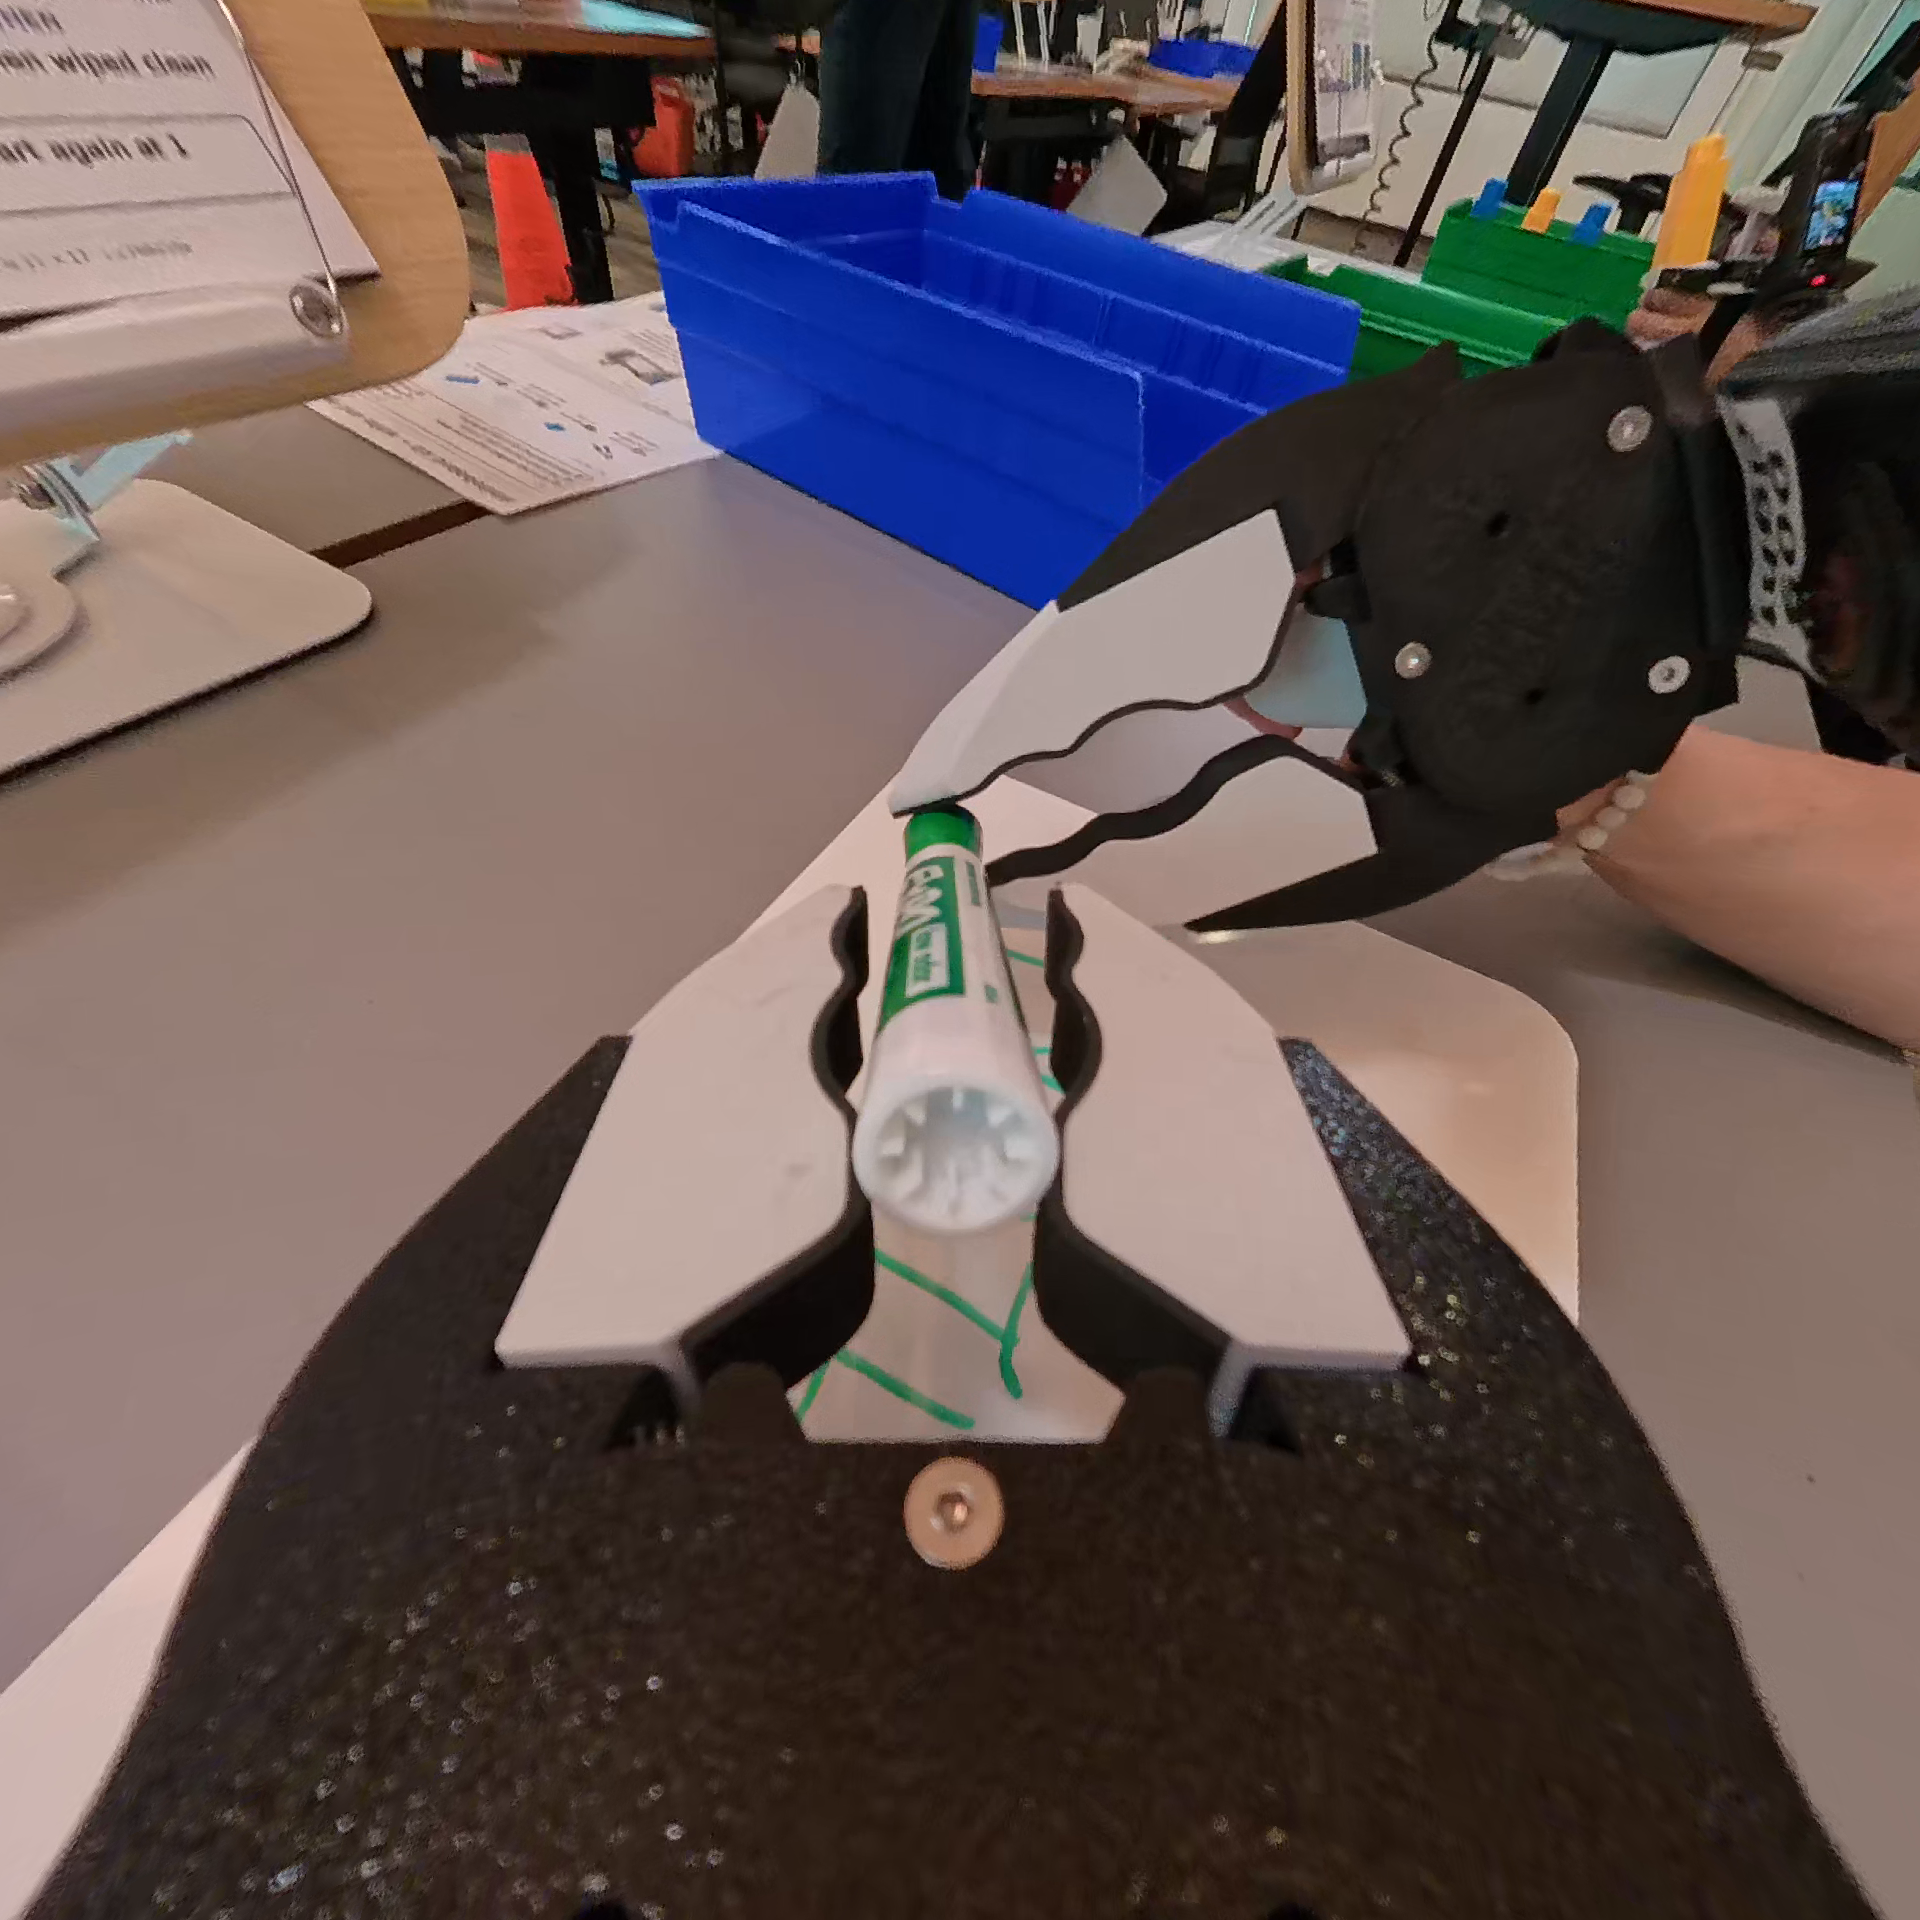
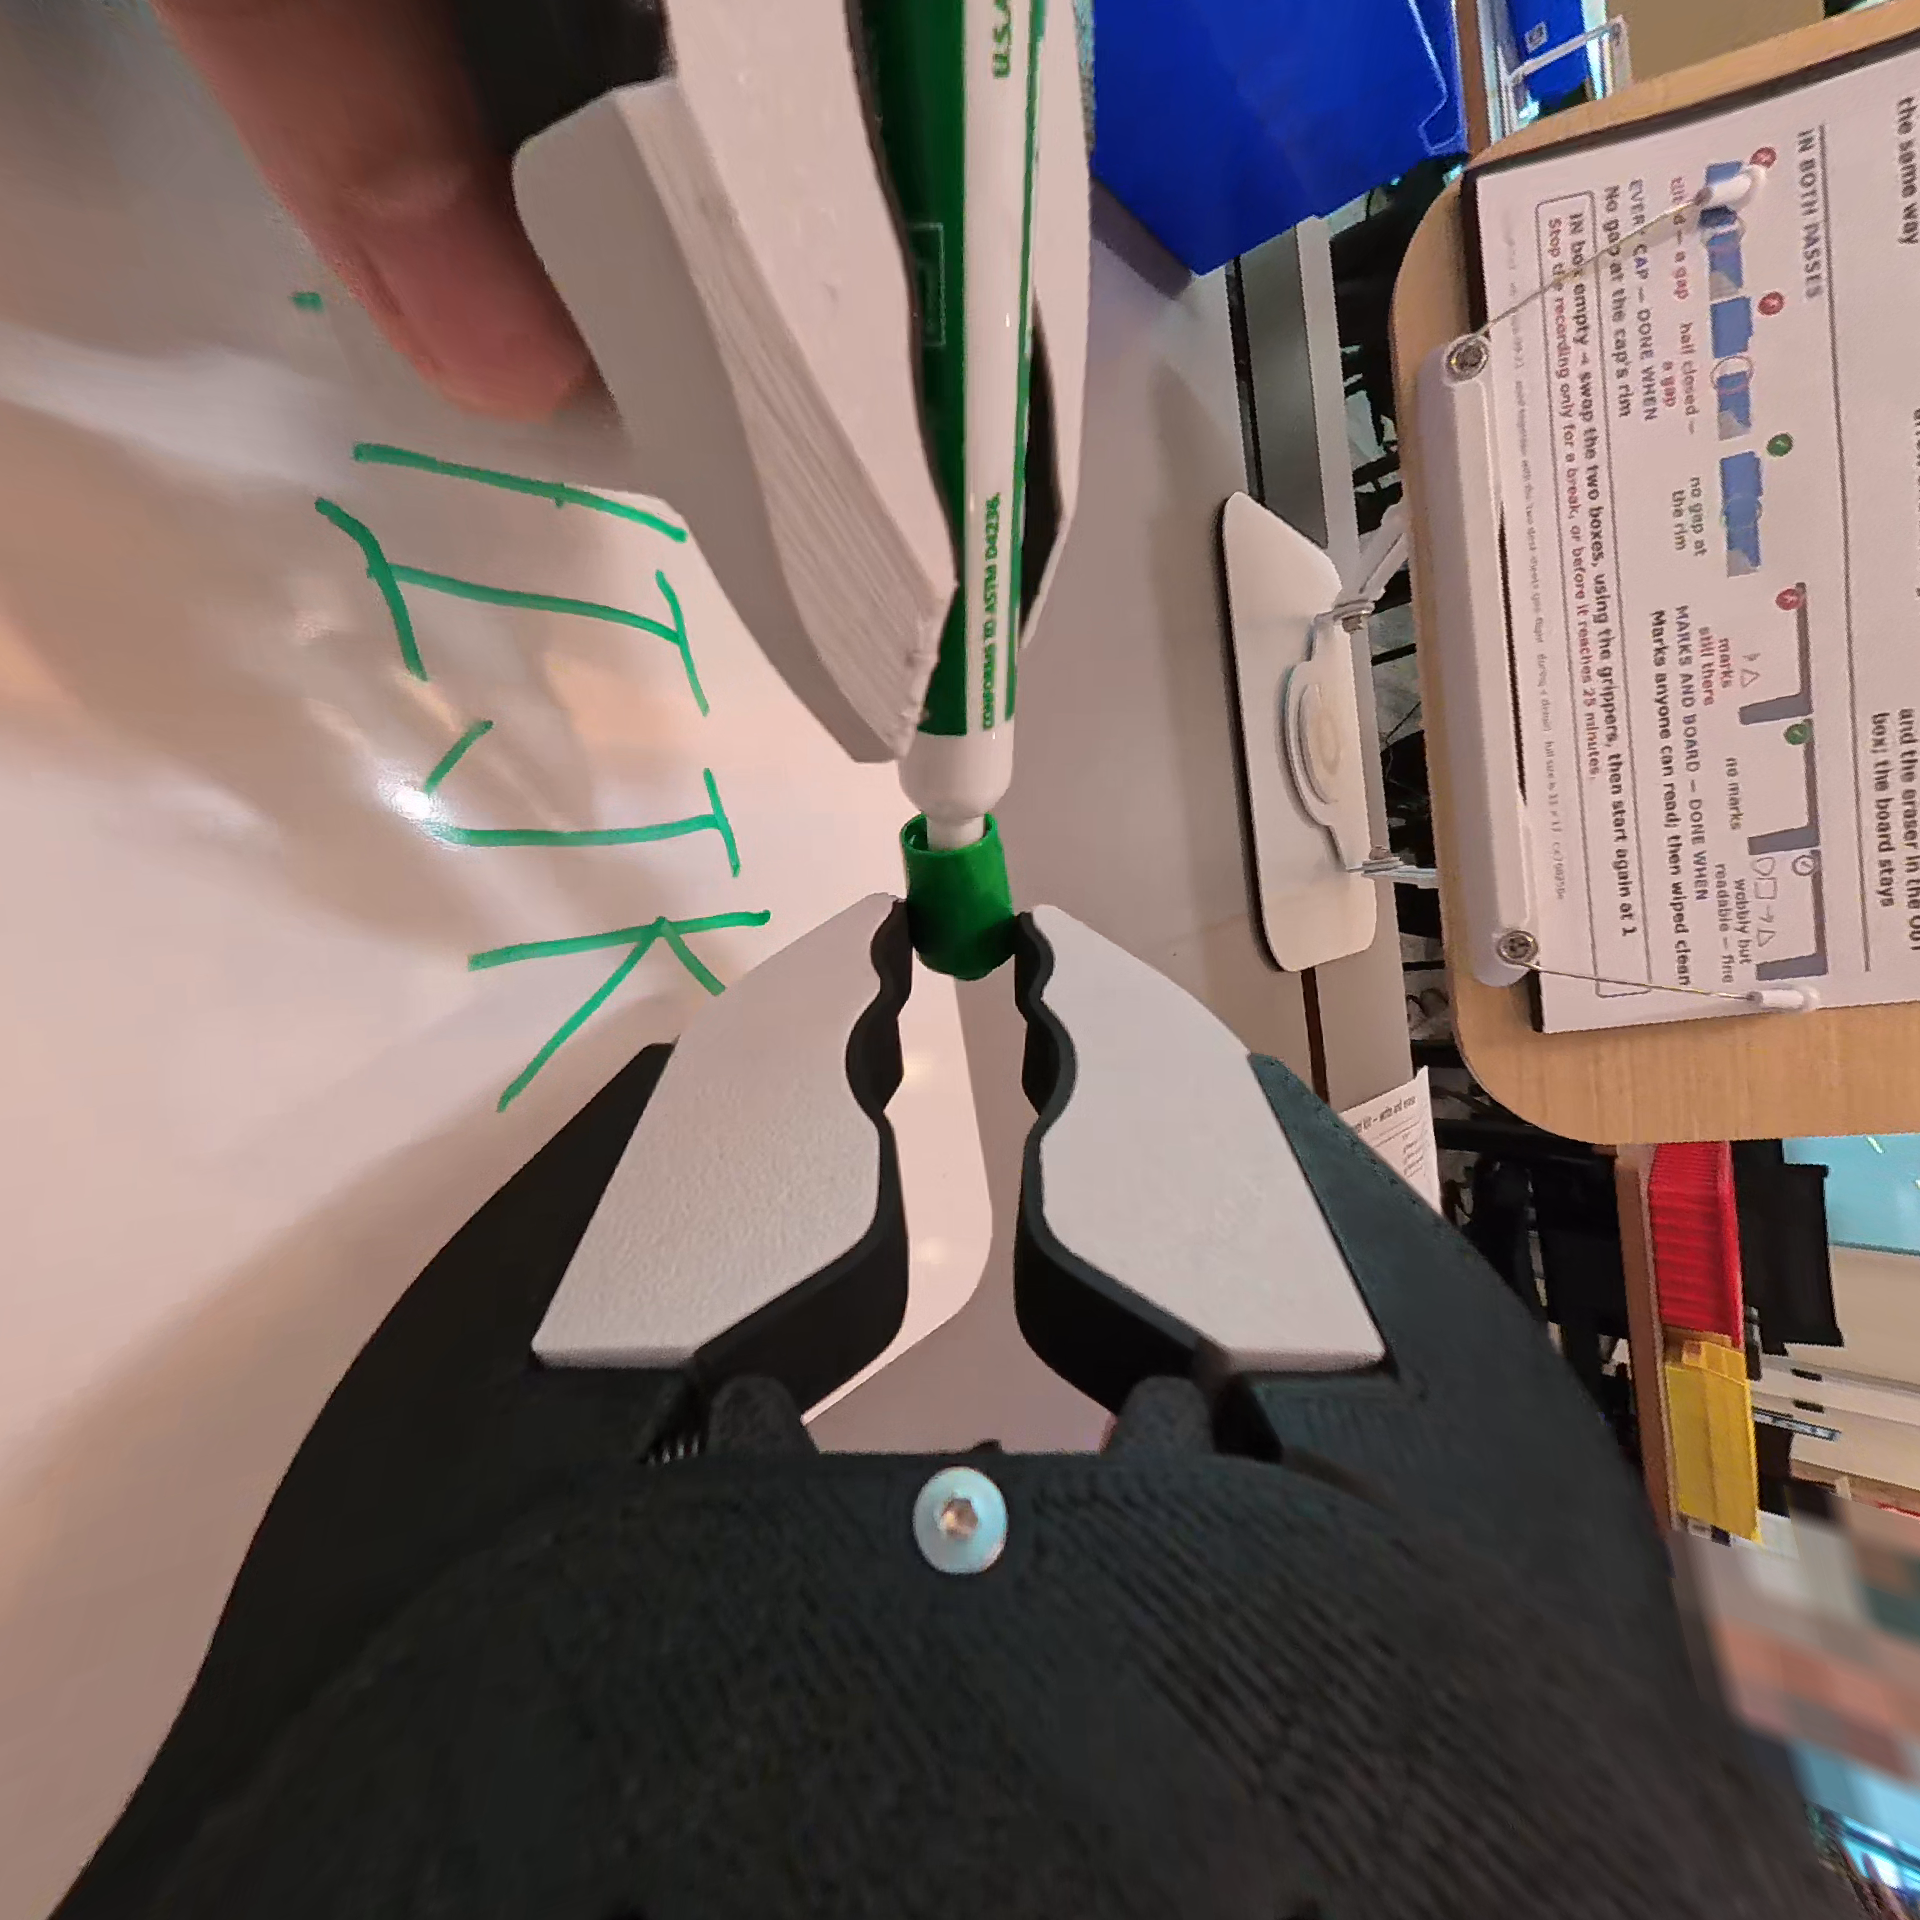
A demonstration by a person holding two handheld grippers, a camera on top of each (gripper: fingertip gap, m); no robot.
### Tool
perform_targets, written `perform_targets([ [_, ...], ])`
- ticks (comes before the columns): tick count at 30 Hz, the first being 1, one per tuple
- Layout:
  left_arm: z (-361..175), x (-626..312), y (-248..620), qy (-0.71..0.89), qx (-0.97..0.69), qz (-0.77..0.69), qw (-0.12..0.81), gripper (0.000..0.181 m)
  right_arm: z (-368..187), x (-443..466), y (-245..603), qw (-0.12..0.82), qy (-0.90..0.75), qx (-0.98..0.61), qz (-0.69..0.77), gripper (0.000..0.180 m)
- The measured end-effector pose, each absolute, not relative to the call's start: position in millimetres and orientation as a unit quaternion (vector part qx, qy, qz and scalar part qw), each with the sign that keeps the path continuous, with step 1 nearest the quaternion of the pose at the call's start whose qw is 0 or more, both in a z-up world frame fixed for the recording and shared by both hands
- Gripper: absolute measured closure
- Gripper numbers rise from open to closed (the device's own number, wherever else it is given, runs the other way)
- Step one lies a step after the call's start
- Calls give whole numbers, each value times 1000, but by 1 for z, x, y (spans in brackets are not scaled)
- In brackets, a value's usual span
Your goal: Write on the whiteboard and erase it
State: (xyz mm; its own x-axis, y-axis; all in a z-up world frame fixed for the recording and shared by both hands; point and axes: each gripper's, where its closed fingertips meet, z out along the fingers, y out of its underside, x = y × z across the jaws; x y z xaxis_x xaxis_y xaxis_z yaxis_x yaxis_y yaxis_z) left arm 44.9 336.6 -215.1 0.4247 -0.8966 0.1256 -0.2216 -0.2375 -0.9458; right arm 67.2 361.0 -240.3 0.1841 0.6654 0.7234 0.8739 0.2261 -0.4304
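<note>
Closest to me, my left tongs point(image 1: 951, 997) are clamped narrow around the barrel of the green dry-erase marker point(image 1: 951, 1023), its hollow white butt end pointing back at my camera and its tip end pointing away and down over the whiteboard point(image 1: 1455, 1091). Green strokes point(image 2: 540, 727) already lie on the board beneath and beside the tongs, so I judge the writing done and the capping in hand. Just beyond the marker's nose, my right tongs point(image 2: 961, 935) pinch the green cap point(image 2: 956, 899) by its closed end, open mouth meeting the marker's white neck; the cap looks started on but not yet seated. Marker and cap are light, rigid plastic with a smooth, somewhat slippery skin, so I would keep hold mid-barrel where the scalloped pads cradle it, and hold the cap low so its rim stays free. A skewed push could twist the barrel in my grip. Farther off on the grey worktop point(image 1: 520, 727) stand a blue bin point(image 1: 935, 364) and an instruction sheet on a stand point(image 2: 1662, 520).
</note>
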Motion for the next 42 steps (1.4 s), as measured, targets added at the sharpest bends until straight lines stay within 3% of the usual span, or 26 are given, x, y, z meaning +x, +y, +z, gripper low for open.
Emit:
perform_targets([
  [6, -217, 39, 336, 424, -700, -328, 472, 162, -230, 65, 358, 486, -599, -632, -73, 161],
  [21, -208, 38, 337, 386, -685, -394, 475, 162, -244, 72, 362, 465, -610, -640, -59, 160],
  [31, -206, 40, 338, 378, -682, -395, 485, 162, -232, 60, 354, 500, -575, -645, 47, 160],
  [34, -202, 40, 336, 381, -679, -394, 488, 162, -226, 61, 354, 504, -571, -647, 23, 161],
  [38, -208, 43, 336, 434, -682, -287, 514, 162, -235, 64, 358, 482, -578, -658, -26, 161],
  [42, -215, 42, 338, 410, -703, -316, 488, 162, -241, 64, 359, 473, -584, -659, -39, 162],
])
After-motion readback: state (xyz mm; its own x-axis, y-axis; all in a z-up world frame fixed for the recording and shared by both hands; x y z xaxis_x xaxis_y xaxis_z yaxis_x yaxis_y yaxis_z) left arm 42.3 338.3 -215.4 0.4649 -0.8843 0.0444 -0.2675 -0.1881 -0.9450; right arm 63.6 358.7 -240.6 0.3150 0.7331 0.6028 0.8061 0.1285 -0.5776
